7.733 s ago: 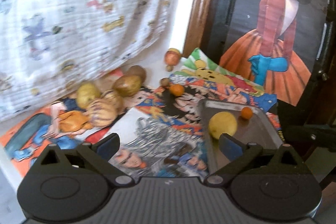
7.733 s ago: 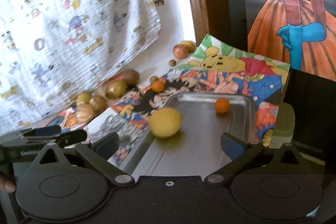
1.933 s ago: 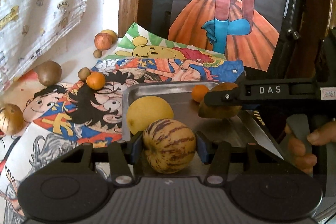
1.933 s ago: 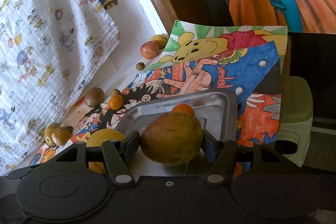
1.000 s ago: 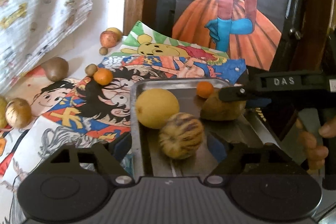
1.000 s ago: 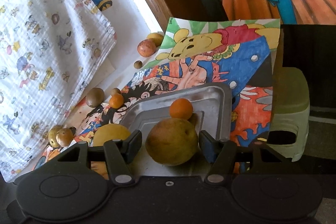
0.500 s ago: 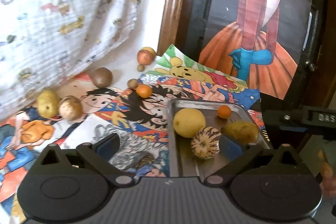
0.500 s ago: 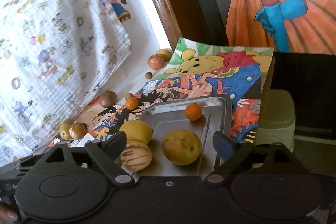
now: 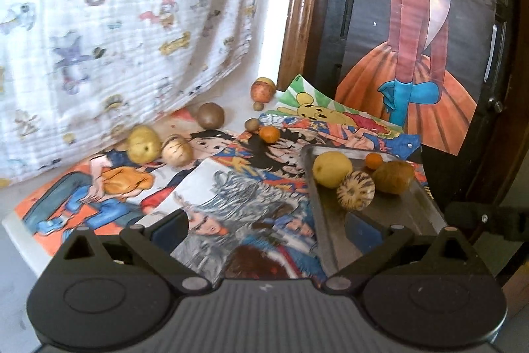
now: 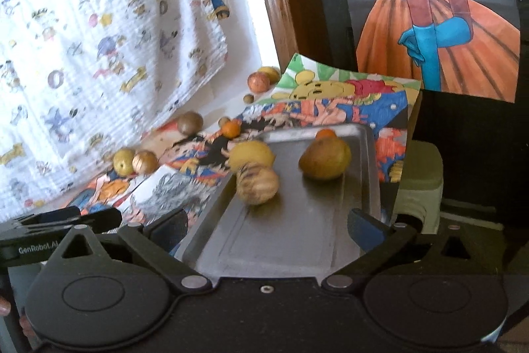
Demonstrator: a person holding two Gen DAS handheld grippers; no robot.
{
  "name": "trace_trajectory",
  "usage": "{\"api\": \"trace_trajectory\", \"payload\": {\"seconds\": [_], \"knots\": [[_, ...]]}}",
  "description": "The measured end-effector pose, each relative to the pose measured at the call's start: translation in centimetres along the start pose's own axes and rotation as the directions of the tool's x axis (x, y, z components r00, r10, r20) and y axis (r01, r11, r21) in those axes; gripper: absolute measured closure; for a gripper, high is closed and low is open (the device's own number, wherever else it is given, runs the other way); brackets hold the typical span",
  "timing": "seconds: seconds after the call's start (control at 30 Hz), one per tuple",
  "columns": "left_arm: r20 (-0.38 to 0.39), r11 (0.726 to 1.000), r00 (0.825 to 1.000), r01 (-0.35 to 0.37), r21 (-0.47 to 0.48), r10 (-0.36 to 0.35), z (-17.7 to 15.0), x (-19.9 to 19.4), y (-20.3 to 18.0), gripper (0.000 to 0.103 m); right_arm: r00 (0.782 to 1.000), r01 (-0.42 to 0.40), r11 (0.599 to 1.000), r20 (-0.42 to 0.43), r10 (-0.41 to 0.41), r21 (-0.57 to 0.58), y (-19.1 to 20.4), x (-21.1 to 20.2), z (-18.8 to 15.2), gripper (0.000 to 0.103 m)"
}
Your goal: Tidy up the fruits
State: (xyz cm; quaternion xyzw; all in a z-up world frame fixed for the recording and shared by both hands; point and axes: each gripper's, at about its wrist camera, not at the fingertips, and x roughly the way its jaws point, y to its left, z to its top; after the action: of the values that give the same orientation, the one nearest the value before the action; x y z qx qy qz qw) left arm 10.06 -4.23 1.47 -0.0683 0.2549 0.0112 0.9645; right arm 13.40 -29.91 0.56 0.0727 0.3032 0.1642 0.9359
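Note:
A metal tray (image 9: pixel 400 214) (image 10: pixel 297 234) holds a yellow fruit (image 9: pixel 331 169) (image 10: pixel 252 155), a striped melon (image 9: pixel 355 195) (image 10: pixel 258 184), a brown-green mango (image 9: pixel 393 177) (image 10: pixel 324 161) and a small orange (image 9: pixel 373 160) (image 10: pixel 325 133). My left gripper (image 9: pixel 266 229) is open and empty, pulled back over the cartoon posters left of the tray. My right gripper (image 10: pixel 267 225) is open and empty above the tray's near end. Loose fruit lies on the posters: a yellow-green fruit (image 9: pixel 143 144) (image 10: pixel 123 161), a striped one (image 9: pixel 177 150) (image 10: pixel 144 161), a brown one (image 9: pixel 210 115) (image 10: pixel 189 122) and an orange (image 9: pixel 269 134) (image 10: pixel 230 129).
A red apple (image 9: pixel 262 91) (image 10: pixel 258 81) and small nuts lie by the wooden frame (image 9: pixel 299 5). A printed white cloth (image 9: pixel 115 15) hangs at the left. A poster of a figure in an orange dress (image 9: pixel 420 55) stands behind. A green stool (image 10: pixel 420 187) sits right of the tray.
Both grippers let go of their fruit, the striped melon and the mango, on the tray, opened, and drew back. The left one swung leftwards.

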Motion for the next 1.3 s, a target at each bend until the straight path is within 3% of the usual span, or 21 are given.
{"api": "trace_trajectory", "payload": {"seconds": [0.13,0.53,0.8,1.03,1.3], "knots": [[-0.013,1.0,1.0,0.001,0.004,-0.001,-1.1,-1.4,0.9,0.0,1.0,0.021,1.0,-0.011,-0.021,0.017,1.6,-1.2,-1.8,0.001],[-0.068,0.996,0.994,-0.09,-0.006,0.089,-4.1,-3.7,3.4,0.0,0.992,0.092,0.995,-0.095,-0.088,0.047,4.3,-2.4,-5.9,0.001],[-0.083,0.992,0.988,-0.129,-0.017,0.127,-5.1,-5.1,4.8,0.0,0.99,0.066,0.997,-0.125,-0.061,0.034,6.2,-3.1,-7.3,0.001],[-0.08,0.993,0.99,-0.116,-0.02,0.114,-5.3,-5.6,5.4,0.0,0.99,0.034,0.999,-0.14,-0.034,-0.006,7.8,-3.5,-7.0,0.001],[-0.093,0.985,0.985,-0.153,-0.079,0.146,-5.2,-5.3,7.6,0.0,0.99,0.012,0.999,-0.142,-0.019,-0.052,9.5,-3.4,-6.2,0.001]]}}
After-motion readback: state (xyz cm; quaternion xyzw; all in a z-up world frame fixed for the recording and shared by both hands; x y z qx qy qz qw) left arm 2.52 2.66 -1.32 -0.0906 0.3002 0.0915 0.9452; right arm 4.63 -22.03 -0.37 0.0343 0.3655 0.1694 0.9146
